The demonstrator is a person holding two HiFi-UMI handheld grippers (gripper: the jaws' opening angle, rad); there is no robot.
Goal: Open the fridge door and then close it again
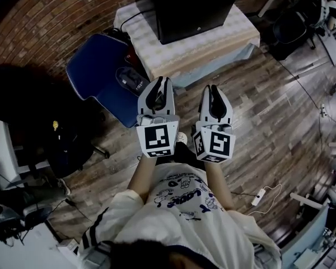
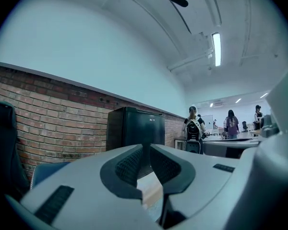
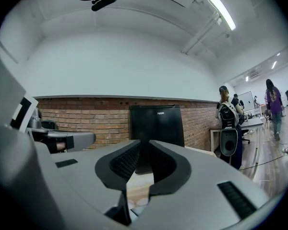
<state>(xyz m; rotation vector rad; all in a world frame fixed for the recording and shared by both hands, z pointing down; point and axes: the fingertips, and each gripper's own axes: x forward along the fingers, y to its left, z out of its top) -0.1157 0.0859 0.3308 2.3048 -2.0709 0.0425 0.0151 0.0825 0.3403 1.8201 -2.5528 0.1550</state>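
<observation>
In the lower centre of the head view, the person's arms hold both claws side by side, pointing up the frame. The left claw [image 1: 160, 82] and the right claw [image 1: 211, 88] each have their jaws together with nothing between them. Beyond them and well apart, at top centre, the black fridge [image 1: 185, 7] stands on a cloth-covered table [image 1: 224, 43] against the brick wall [image 1: 56, 21].

Person, lower centre of frame, is wearing a white T-shirt with dark-blue cartoon print [image 1: 182, 194] under a cream jacket with dark-striped cuff [image 1: 103, 228]. The light-grey left gripper [image 1: 158, 86] and light-grey right gripper [image 1: 212, 90] are showing black-and-white marker cubes [image 1: 157, 139] and black ribbed pads [image 2: 129, 166].
</observation>
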